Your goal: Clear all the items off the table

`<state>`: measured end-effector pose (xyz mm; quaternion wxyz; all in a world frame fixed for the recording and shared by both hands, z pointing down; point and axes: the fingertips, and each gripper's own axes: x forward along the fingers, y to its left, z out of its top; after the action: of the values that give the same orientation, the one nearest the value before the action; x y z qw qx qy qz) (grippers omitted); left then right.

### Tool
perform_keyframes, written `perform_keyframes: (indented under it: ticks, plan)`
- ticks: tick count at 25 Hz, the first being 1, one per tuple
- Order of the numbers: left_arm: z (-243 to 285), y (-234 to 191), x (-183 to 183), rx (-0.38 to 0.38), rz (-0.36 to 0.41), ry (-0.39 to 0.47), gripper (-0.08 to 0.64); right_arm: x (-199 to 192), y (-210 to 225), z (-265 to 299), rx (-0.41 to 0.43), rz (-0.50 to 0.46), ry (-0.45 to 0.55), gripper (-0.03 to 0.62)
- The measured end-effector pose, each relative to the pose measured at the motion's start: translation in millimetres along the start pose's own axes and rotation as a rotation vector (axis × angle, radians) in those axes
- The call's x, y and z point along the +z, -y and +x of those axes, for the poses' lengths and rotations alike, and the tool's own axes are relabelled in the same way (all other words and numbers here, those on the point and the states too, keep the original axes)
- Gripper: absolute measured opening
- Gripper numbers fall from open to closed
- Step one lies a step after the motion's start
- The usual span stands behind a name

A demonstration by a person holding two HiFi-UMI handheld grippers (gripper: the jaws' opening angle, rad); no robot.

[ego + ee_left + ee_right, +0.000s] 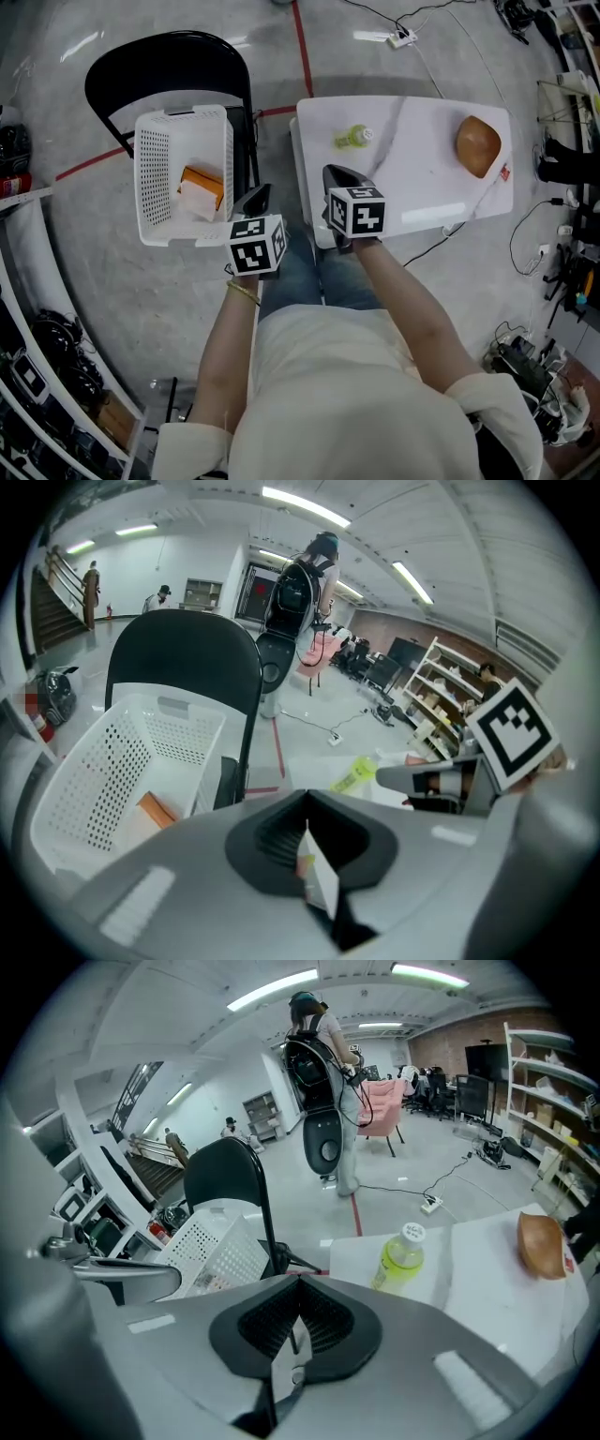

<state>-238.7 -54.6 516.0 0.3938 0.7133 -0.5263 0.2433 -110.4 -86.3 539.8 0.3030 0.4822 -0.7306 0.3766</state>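
Table [422, 183]: white, in the upper right of the head view. Two of the things you had to clear were on it.
Chair [169, 66]: black and folding, in the upper left, standing just left of the table.
Basket [150, 169]: white, with perforated walls. It sat on the chair seat, its near rim towards you.
Your right gripper [339, 174]: at frame centre, over the near left corner of the table, pointing steeply down. Its jaws were pressed together with nothing between them, as the right gripper view showed plainly.
Your left gripper [255, 199]: just left of the right one, over the gap between basket and table, beside the basket's near right corner. Its jaws were likewise closed and empty.
Brown round thing [478, 145]: on the far right part of the table, well apart from both grippers. I could not tell whether it was a bowl or a loaf.
Orange box [208, 180]: lying inside the basket, towards its right wall, with a pale piece just below it in the frame.
Bottle [354, 137]: small, with yellow-green liquid and a white cap. It lay on its side on the far left part of the table, above your right gripper in the frame and apart from it.
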Motion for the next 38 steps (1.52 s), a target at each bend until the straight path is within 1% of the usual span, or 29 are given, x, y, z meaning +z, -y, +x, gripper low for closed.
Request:
perform_keyframes:
  ticks: [9,13,19,22,25,30,35,38]
  plan:
    - [26,35,-16,0.003,-0.017,-0.008,0.009,-22,57,1,-0.005,-0.002,-0.031,-0.002]
    - [36,46,-25,0.021,-0.031,-0.012,0.008,-30,78,8,0.001,0.002,-0.042,0.053]
    - [51,60,-41,0.048,-0.073,-0.017,0.009,-41,108,25,-0.005,0.0,-0.053,0.152]
    - [61,64,-48,0.061,-0.077,-0.024,0.009,-45,119,39,0.002,-0.003,-0.055,0.208]
    - [71,65,-54,0.072,-0.083,-0.023,0.008,-48,127,54,0.002,-0.008,-0.052,0.229]
    - [87,67,-62,0.071,-0.086,-0.039,0.009,-51,138,76,-0.004,-0.013,-0.047,0.29]
    - [103,66,-67,0.066,-0.094,-0.053,0.009,-52,153,97,-0.033,-0.022,-0.038,0.304]
    - [110,64,-72,0.065,-0.094,-0.065,0.009,-51,157,108,-0.044,-0.035,-0.023,0.323]
